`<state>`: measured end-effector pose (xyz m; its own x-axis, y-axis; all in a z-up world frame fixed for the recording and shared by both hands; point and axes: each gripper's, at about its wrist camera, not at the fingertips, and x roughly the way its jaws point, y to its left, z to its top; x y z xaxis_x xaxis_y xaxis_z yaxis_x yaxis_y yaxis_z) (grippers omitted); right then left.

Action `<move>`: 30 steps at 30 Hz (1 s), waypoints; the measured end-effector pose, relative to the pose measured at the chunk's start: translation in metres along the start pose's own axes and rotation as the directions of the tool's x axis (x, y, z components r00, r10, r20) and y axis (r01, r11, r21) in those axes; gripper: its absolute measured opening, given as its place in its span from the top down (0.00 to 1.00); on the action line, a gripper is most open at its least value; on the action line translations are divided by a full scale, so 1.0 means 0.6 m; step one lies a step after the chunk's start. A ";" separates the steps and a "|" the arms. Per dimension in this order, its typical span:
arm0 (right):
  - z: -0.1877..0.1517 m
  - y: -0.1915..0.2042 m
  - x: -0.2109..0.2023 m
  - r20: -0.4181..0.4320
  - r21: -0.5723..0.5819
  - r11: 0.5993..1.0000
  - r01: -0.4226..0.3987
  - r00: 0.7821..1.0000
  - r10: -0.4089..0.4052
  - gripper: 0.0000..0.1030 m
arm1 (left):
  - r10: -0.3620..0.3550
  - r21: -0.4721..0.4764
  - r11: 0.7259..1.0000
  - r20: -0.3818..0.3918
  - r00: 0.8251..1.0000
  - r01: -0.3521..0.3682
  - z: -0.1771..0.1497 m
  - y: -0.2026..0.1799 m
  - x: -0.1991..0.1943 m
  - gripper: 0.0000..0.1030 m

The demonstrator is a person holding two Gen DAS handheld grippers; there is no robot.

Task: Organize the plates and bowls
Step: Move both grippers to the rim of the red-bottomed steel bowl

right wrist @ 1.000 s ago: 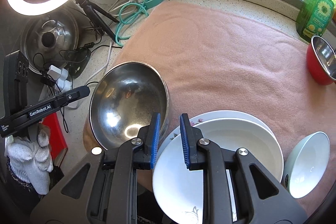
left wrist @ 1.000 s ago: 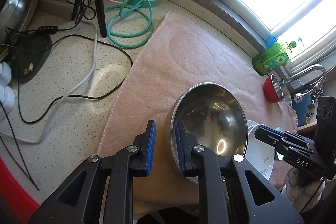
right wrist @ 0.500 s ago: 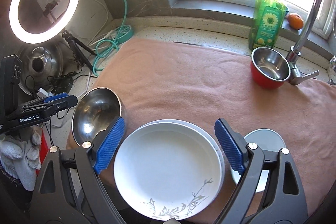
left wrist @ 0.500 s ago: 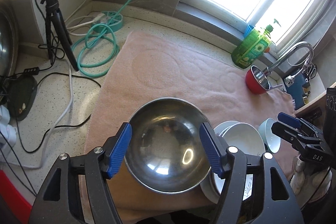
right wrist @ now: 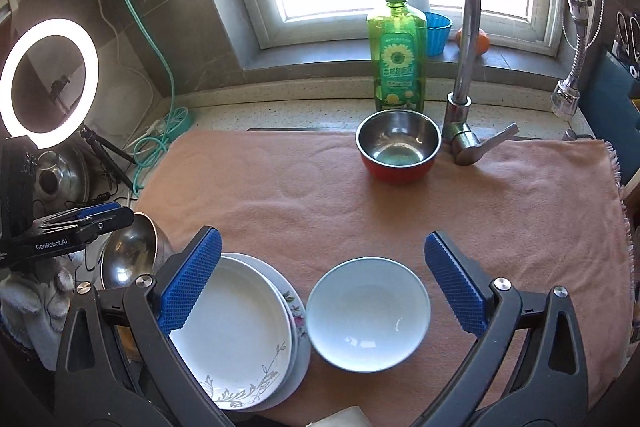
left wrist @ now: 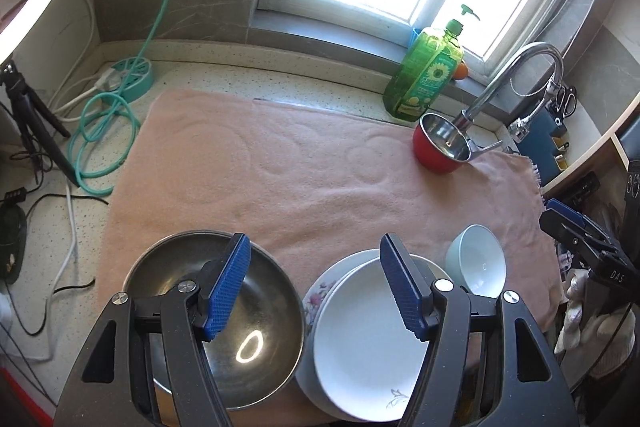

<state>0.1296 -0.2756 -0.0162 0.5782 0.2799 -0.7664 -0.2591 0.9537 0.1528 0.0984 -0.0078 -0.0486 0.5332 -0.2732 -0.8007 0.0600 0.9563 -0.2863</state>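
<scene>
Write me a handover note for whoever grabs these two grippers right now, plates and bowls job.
Left gripper: open, holding nothing, above the big steel bowl and the plate stack.
Right gripper: jaws opening, nothing gripped, above the pale blue bowl.
Layout: all on the pink towel; steel bowl, plate stack and pale blue bowl in a row along the near edge; red bowl alone at the back by the faucet.
Done: the plates are stacked.
Left: probably gather the bowls; the red one sits farthest off.

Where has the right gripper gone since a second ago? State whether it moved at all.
Yes. The right gripper has pulled up and back from the stacked plates; the faucet, formerly out of frame, now shows, and its empty jaws are opening.
</scene>
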 end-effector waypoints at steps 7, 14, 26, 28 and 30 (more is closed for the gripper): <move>0.011 -0.101 0.010 -0.070 0.073 0.994 0.078 0.995 -0.073 0.00 | -0.022 0.047 0.999 -0.002 1.000 0.022 0.026 -0.069 0.035 0.35; 0.021 -0.187 0.028 -0.090 0.120 0.989 0.084 0.993 -0.074 0.00 | -0.049 0.063 0.997 -0.018 0.999 0.050 0.055 -0.129 0.080 0.35; 0.060 -0.261 0.119 -0.149 0.216 0.976 -0.020 0.987 0.053 0.09 | -0.112 0.032 0.993 -0.073 0.991 0.115 0.117 -0.206 0.190 0.35; 0.067 -0.271 0.136 -0.166 0.253 0.967 -0.043 0.982 0.087 0.11 | -0.132 0.003 0.991 -0.090 0.987 0.133 0.126 -0.208 0.210 0.35; 0.074 -0.285 0.152 -0.184 0.307 0.950 -0.053 0.976 0.114 0.15 | -0.138 -0.012 0.990 -0.100 0.985 0.138 0.134 -0.211 0.227 0.35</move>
<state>0.2608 -0.4081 -0.0846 0.3922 0.3617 -0.8458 -0.0393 0.9252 0.3774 0.2312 -0.1579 -0.0794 0.4329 -0.4117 -0.8019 0.1229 0.9082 -0.4000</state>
